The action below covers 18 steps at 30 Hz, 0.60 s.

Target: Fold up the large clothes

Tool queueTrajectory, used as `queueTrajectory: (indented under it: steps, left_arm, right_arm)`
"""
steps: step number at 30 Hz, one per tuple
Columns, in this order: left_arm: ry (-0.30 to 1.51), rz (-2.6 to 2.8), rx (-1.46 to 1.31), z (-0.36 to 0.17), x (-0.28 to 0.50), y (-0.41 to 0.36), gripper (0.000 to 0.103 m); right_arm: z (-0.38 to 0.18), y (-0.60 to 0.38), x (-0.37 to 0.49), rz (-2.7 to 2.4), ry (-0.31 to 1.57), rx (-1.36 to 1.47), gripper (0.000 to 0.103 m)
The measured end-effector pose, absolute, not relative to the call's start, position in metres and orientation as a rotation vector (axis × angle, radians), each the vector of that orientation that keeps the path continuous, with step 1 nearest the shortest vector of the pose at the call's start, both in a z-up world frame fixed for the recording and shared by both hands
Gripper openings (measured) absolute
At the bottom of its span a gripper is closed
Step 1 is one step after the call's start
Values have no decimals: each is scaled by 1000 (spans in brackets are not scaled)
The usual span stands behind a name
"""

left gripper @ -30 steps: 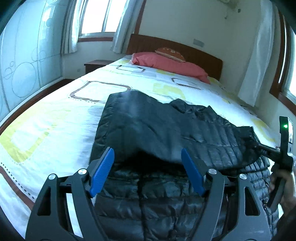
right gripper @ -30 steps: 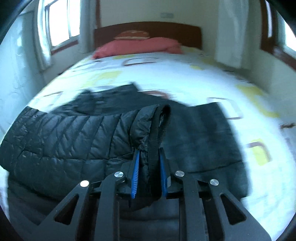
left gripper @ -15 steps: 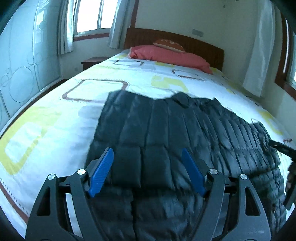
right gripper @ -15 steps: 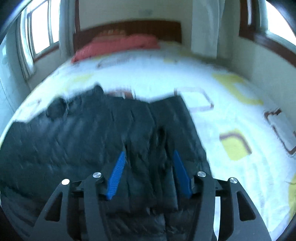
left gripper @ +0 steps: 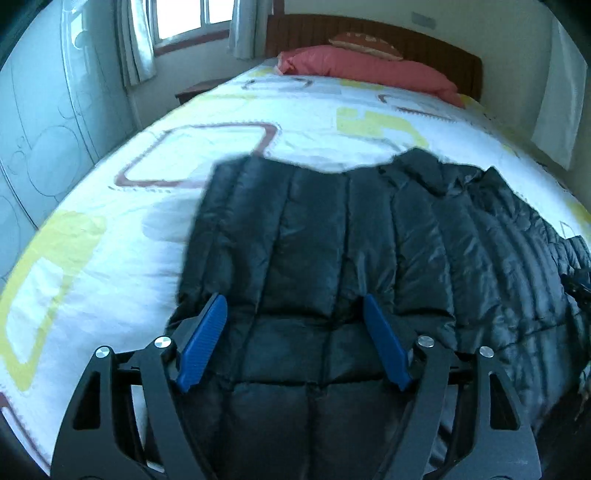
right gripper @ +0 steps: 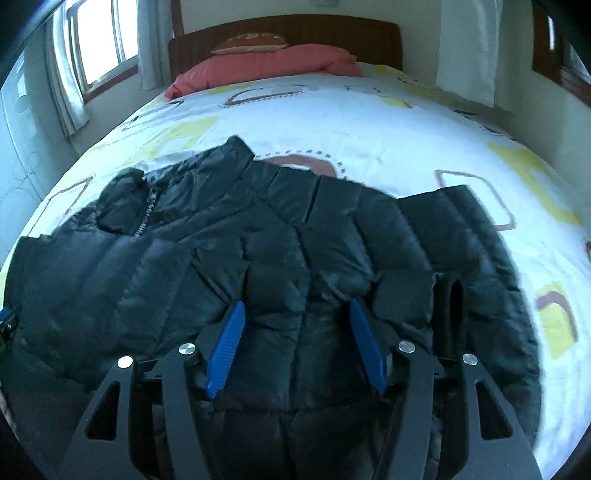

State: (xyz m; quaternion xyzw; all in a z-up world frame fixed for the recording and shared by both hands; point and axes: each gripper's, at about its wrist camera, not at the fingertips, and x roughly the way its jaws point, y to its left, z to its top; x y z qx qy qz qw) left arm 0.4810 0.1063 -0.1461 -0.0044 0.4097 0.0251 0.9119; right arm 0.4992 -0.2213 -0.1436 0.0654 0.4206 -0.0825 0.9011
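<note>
A black quilted puffer jacket (left gripper: pixel 332 236) lies spread flat on the bed, collar toward the headboard. In the right wrist view the jacket (right gripper: pixel 280 236) shows its collar and zipper at the left and a sleeve cuff at the right. My left gripper (left gripper: pixel 293 306) is open and empty, just above the jacket's near part. My right gripper (right gripper: pixel 295 314) is open and empty, also just above the jacket's near part. The jacket's near edge is hidden behind both grippers.
The bed (left gripper: pixel 110 236) has a white sheet with yellow and brown squares. A red pillow (left gripper: pixel 369 70) and a wooden headboard (right gripper: pixel 288 29) are at the far end. Windows with curtains (left gripper: pixel 136 40) and a wardrobe wall (left gripper: pixel 37 122) stand at the left.
My right gripper has let go of the jacket edge and opened. The raised jacket part has dropped flat onto the bed. Both grippers have pulled back a little.
</note>
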Motion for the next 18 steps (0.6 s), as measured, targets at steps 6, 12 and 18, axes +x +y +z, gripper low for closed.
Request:
queueTrajectory:
  steps: [6, 12, 18]
  left_arm:
    - [797, 9, -110, -143, 438, 106, 74]
    - [805, 15, -175, -142, 431, 117, 73]
    - [881, 46, -140, -163, 446, 116, 73]
  right_arm:
    - [-164, -218, 470, -200, 885, 59, 60]
    - [-145, -234, 449, -230, 850, 135, 61]
    - [-161, -238, 453, -222, 888, 114, 63]
